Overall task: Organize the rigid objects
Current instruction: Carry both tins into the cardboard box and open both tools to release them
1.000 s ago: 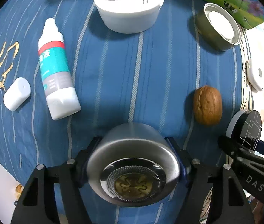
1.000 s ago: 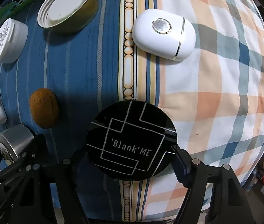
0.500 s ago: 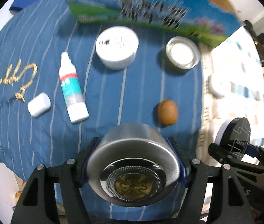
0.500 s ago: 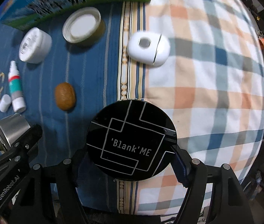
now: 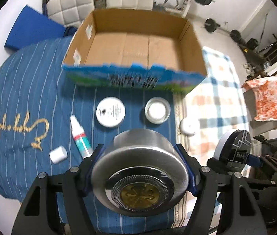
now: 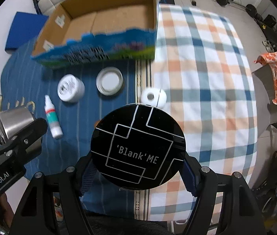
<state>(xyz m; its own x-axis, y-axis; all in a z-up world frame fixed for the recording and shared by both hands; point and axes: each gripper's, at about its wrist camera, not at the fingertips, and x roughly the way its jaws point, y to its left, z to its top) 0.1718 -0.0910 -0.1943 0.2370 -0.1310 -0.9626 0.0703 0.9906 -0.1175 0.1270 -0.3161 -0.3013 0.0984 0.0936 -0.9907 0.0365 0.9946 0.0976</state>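
The left gripper point(image 5: 140, 173) clamps a steel tin point(image 5: 140, 168) across its round wall; the right gripper point(image 6: 136, 166) pinches a black compact point(image 6: 137, 146) by its rim. Both hang above the bed, short of the box point(image 5: 134, 45). To do the carry well, I would clear the box's near wall before lowering, and release only once low inside. The tin's axis runs along the fingers, its patterned end toward the camera. The compact stands on edge, its printed face toward the camera. A bottle point(image 5: 79, 138) near the box lies with its tip boxward.
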